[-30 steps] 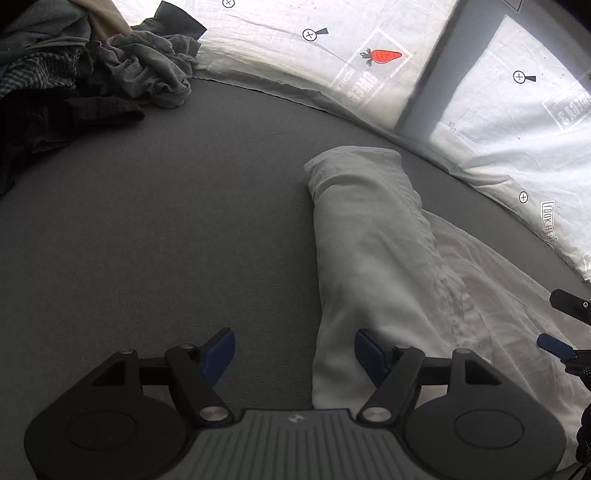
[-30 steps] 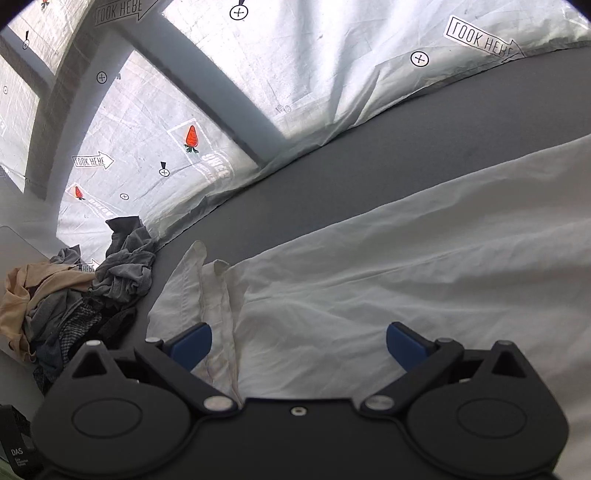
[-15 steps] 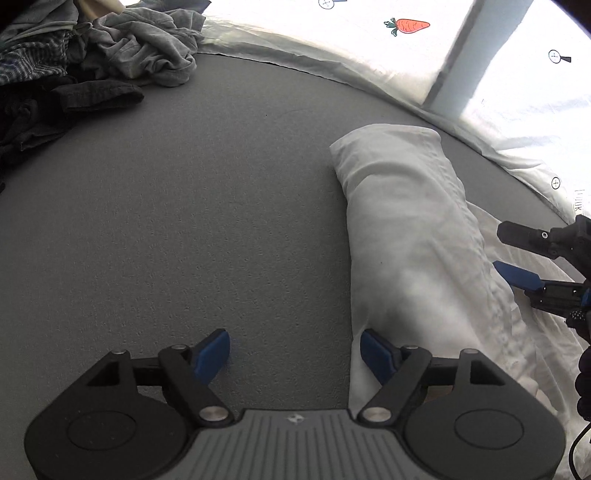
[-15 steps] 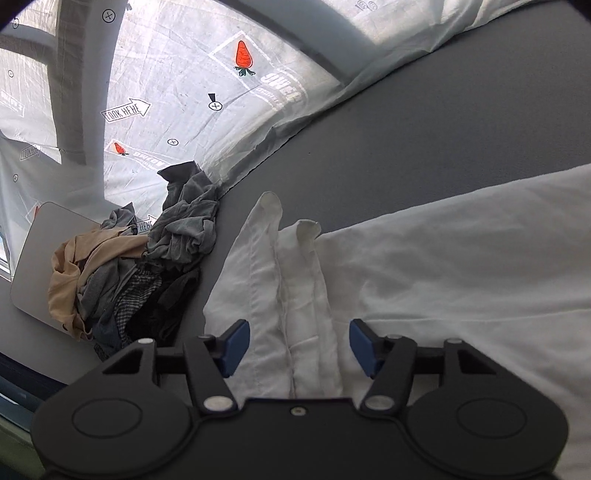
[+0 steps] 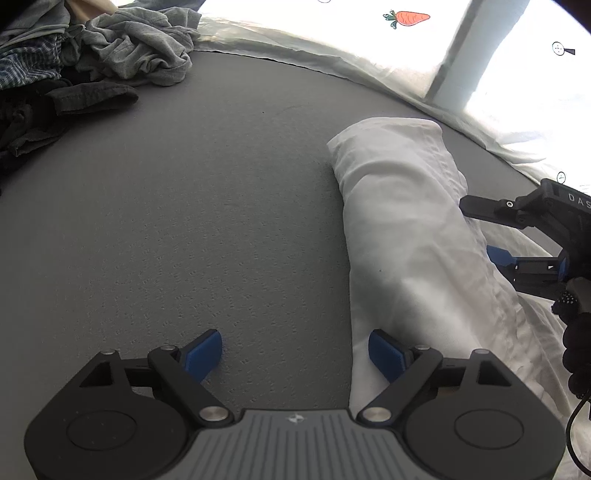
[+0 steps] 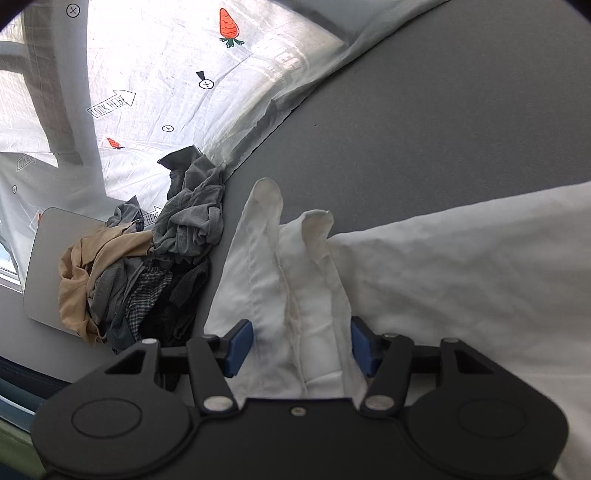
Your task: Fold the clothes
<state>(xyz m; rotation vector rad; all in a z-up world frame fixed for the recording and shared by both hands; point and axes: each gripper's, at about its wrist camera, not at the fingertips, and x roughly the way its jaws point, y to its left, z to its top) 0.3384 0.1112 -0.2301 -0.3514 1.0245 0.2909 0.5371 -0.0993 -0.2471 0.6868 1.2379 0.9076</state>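
Bare grey tabletop (image 5: 184, 221) lies open ahead of the left tongs (image 5: 295, 356). The white garment (image 5: 406, 240) blocks their right side. A heap of clothes (image 6: 147, 266) crowds the right tongs' (image 6: 301, 349) left.

Both hand-held grippers (image 5: 295, 354) (image 6: 301, 345) agape.

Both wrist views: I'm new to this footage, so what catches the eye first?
The white garment, its edge rolled into a long bundle on the grey surface; the right tongs straddle its collar end, open. Then the heap of unfolded clothes at the far left, and the orange carrot prints on the backlit sheet behind.
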